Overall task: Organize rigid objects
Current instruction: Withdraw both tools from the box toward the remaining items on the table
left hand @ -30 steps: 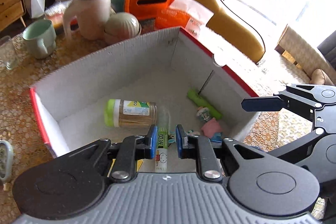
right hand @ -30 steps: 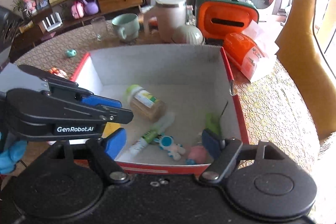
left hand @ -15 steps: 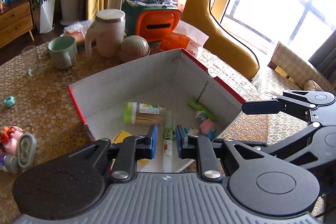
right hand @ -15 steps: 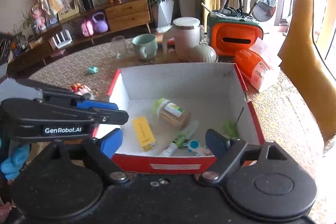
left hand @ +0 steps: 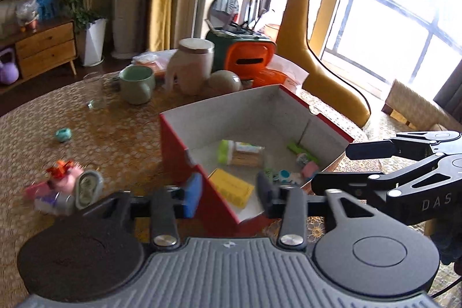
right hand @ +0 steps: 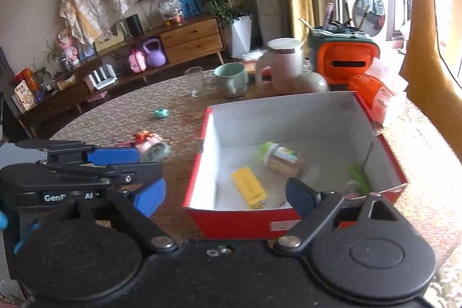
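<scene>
A red box (left hand: 179, 146) with a white inside stands on the table. In it lie a yellow packet (left hand: 231, 186), a jar with a green lid (left hand: 239, 153), a green stick-like item (left hand: 300, 149) and a few small toys (left hand: 288, 175). My left gripper (left hand: 229, 194) hovers at the box's near corner, its jaws opening with nothing held between them. My right gripper (right hand: 225, 195) is in front of the box (right hand: 231, 221), jaws wide and still opening, also holding nothing. A cluster of small toys (left hand: 66, 184) and a teal trinket (left hand: 63, 134) lie on the table left of the box.
Behind the box stand a mint mug (left hand: 137, 84), a beige lidded jug (left hand: 192, 65), a round shell-like thing (left hand: 223, 80), an orange-and-green case (left hand: 248, 57) and a drinking glass (left hand: 95, 91). An orange packet (right hand: 375, 97) lies at the back right. A yellow chair (left hand: 317, 77) sits beyond the table.
Both grippers have drawn back from the box and risen. The left jaws, shut before, have parted. The left view has swung to show the toys on the table.
</scene>
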Tool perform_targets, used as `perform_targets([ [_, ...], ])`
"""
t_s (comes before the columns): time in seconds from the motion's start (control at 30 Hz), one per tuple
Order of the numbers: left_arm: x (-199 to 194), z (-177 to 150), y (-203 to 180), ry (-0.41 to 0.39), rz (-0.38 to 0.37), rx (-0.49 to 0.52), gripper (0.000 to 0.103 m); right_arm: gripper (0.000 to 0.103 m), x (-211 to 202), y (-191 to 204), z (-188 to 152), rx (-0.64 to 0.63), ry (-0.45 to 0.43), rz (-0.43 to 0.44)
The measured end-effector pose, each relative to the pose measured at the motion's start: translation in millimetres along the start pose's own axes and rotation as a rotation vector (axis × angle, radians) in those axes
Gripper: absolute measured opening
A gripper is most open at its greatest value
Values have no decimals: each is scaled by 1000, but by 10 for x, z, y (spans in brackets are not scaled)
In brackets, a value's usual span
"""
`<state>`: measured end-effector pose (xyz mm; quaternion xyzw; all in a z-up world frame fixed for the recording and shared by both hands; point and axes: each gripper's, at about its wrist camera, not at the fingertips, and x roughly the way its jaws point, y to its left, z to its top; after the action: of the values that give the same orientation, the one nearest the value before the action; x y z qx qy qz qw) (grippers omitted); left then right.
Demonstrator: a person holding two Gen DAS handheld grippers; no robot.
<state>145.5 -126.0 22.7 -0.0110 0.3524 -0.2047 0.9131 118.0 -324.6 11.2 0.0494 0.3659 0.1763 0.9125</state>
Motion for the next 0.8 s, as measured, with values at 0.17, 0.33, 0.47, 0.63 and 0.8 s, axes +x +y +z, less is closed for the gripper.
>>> perform_targets([
  [0.17, -229, -180, 258, -25, 33, -27, 64, 96, 84, 239, -57, -10, -18, 71],
  [0.33, -402, -316, 542, -29, 65, -68, 71, 102, 157, 479, -96, -36, -38, 116],
  [0.47, -531, -422, 801, -30, 104, -90, 72, 102, 230, 691, -121, -72, -45, 133],
  [0.63, -640, -505, 1116, -29, 138, -127, 77, 103, 330, 922, -140, -120, -55, 145],
  [0.8, -704, -544, 1362, -34, 162, -141, 82, 103, 479, 1142, -158, -163, -59, 142],
])
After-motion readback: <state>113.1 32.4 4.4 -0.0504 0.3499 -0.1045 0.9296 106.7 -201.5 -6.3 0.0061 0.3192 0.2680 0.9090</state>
